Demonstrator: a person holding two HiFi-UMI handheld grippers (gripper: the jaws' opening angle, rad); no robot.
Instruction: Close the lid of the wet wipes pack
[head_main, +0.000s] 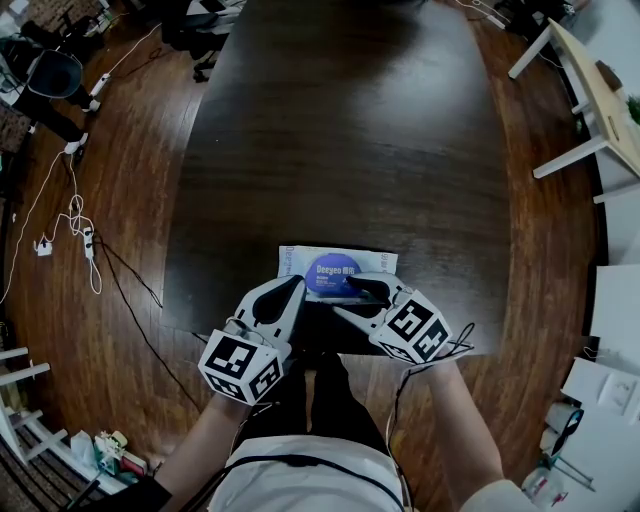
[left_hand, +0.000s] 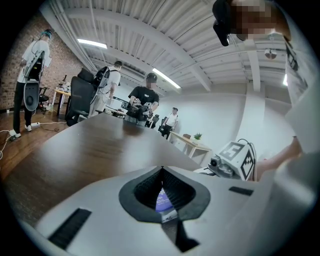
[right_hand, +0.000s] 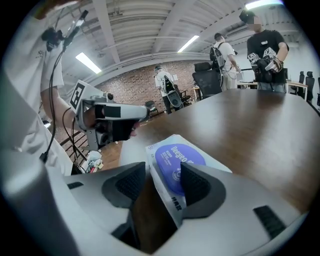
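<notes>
Wipes pack (head_main: 330, 268) on dark table (head_main: 340, 130), right gripper (head_main: 345, 296) jaws astride edge

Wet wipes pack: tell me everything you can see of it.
The wet wipes pack is a soft white rectangular pouch with a blue-purple oval lid printed "Deeyeo". It lies flat near the near edge of the dark table; lid looks flat, seemingly shut. The right gripper has open fingers straddling its near edge.
</notes>
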